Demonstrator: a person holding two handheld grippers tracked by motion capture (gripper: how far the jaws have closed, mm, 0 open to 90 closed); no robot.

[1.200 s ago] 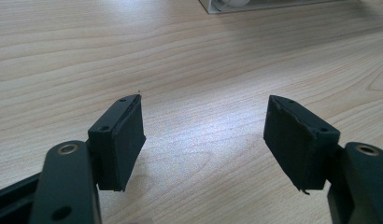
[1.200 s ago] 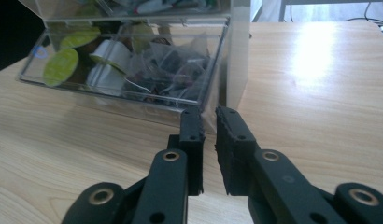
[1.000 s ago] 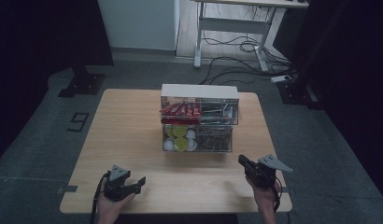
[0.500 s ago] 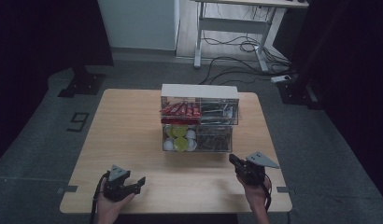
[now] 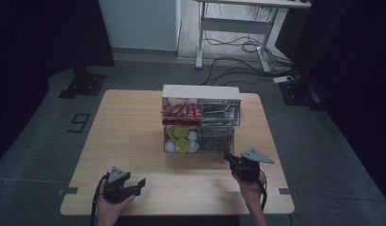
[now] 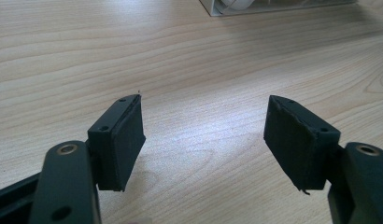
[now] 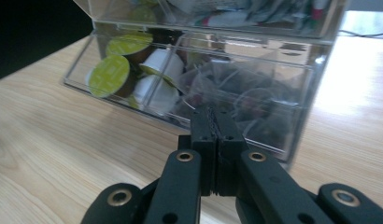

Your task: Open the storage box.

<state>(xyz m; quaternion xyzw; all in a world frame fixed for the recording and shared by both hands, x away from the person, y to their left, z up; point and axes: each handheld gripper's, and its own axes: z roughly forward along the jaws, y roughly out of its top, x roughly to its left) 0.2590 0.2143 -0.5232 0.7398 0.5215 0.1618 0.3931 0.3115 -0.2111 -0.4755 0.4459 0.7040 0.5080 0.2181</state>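
The clear organizer (image 5: 201, 123) stands in the middle of the wooden table (image 5: 130, 141), toward its far side, and it has two levels. In the lower level I see green and white capsules (image 7: 133, 70) in the left compartment and dark sachets (image 7: 245, 100) in the right compartment; the upper level holds red packets (image 5: 180, 112) on the left. My right gripper (image 7: 213, 114) has its jaws pressed together with nothing between them, and its tip is just beside the front wall of the lower right compartment; I cannot tell if it touches the plastic. In the high view this gripper (image 5: 231, 160) is near the organizer's front right corner. My left gripper (image 6: 203, 135) is well apart from the organizer, near the table's front edge, with jaws spread over bare wood and nothing in them.
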